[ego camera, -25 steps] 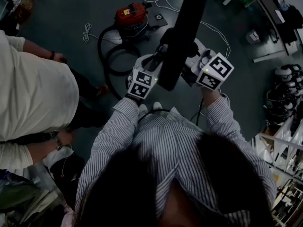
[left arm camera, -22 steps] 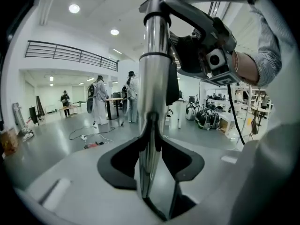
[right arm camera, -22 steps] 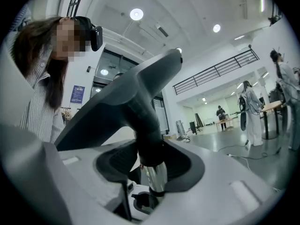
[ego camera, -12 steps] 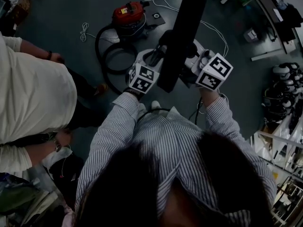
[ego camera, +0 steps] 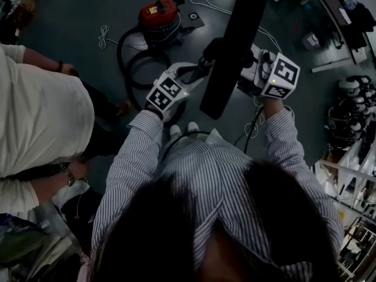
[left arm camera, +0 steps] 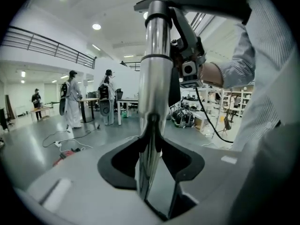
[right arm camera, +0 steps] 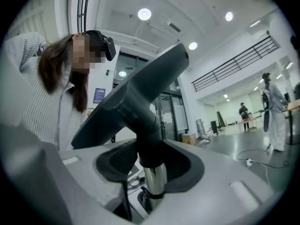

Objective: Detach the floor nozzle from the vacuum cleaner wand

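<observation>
1. Now the left claw (left arm camera: 150,146) is clamping the chrome wand (left arm camera: 154,78), its jaws having just been closing onto the tube between them.
2. Over on the other side, the right claw (right arm camera: 151,161) is gripping the black neck of the floor nozzle (right arm camera: 136,97), and its jaws have likewise just been closing on that neck.
3. Up in the air the nozzle is riding in front of the person's chest, a long dark bar between the two marker cubes, still joined to the wand.
4. Both claws are facing each other across the tube, close together.
5. Down on the floor (ego camera: 88,34) the red vacuum cleaner (ego camera: 160,16) is sitting with its black hose (ego camera: 120,51) looping beside it.
6. Off at the left, a person in a white shirt (ego camera: 41,116) is standing by.
</observation>
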A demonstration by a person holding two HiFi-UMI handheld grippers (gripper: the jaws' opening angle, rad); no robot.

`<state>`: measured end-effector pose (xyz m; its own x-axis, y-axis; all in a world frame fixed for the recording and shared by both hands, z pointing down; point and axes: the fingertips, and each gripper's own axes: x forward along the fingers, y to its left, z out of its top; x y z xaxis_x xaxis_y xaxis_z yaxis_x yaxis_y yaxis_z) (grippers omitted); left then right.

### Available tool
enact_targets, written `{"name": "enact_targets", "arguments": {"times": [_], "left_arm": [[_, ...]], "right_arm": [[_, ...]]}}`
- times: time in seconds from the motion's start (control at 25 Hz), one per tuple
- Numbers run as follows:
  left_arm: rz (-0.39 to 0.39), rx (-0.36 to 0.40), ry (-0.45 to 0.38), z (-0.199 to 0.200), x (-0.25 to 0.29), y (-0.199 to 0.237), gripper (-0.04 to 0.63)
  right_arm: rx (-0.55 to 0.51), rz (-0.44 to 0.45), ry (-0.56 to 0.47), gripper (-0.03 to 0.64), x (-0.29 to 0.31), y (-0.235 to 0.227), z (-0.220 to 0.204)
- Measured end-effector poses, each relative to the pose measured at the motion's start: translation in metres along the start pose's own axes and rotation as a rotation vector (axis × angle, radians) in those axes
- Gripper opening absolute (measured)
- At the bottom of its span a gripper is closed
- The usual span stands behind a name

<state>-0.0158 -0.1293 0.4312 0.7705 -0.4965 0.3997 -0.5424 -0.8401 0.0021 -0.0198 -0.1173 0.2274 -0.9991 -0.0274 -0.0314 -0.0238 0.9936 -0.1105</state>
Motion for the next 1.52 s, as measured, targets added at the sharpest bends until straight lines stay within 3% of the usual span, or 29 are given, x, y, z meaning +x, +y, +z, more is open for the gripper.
{"name": "enact_targets", "arguments": {"times": [0.12,0.32,0.52,0.72,0.84,0.96,1.04,1.08,1.28,1.52], "left_arm": [[-0.053,-0.01,-0.02,0.002,-0.005,-0.005,0.163],[0.066,-0.036,0.06,-0.007,-0.002,0.009,0.158],[0.101,-0.013,0.113,-0.017,-0.001,0.012,0.158],[0.185,0.044,0.036,-0.005,0.001,0.018,0.163],[0.218,-0.006,-0.05,0.003,0.0,0.025,0.258],[0.184,0.024,-0.035,0.004,0.01,0.021,0.28],[0.146,0.067,0.001,0.006,0.02,0.011,0.216],[0.131,0.066,0.001,0.008,0.023,0.008,0.158],[0.059,0.02,-0.052,0.013,0.022,-0.003,0.155],[-0.142,0.025,-0.1,0.018,0.015,-0.03,0.153]], "right_arm": [[-0.002,0.061,-0.006,0.167,-0.001,0.006,0.003],[0.006,-0.119,-0.094,0.18,0.007,-0.005,0.004],[-0.079,-0.113,-0.047,0.19,0.026,0.008,-0.007],[-0.011,-0.191,-0.087,0.193,0.023,0.001,0.004],[0.04,-0.199,-0.138,0.196,0.011,-0.001,0.014],[0.073,-0.202,-0.169,0.198,0.01,0.0,0.014],[0.084,-0.198,-0.176,0.198,0.014,0.002,0.012],[0.08,-0.196,-0.169,0.198,0.015,0.002,0.01],[0.035,-0.166,-0.12,0.189,0.009,0.003,0.011],[0.017,0.009,-0.082,0.169,0.0,0.013,0.014]]}}
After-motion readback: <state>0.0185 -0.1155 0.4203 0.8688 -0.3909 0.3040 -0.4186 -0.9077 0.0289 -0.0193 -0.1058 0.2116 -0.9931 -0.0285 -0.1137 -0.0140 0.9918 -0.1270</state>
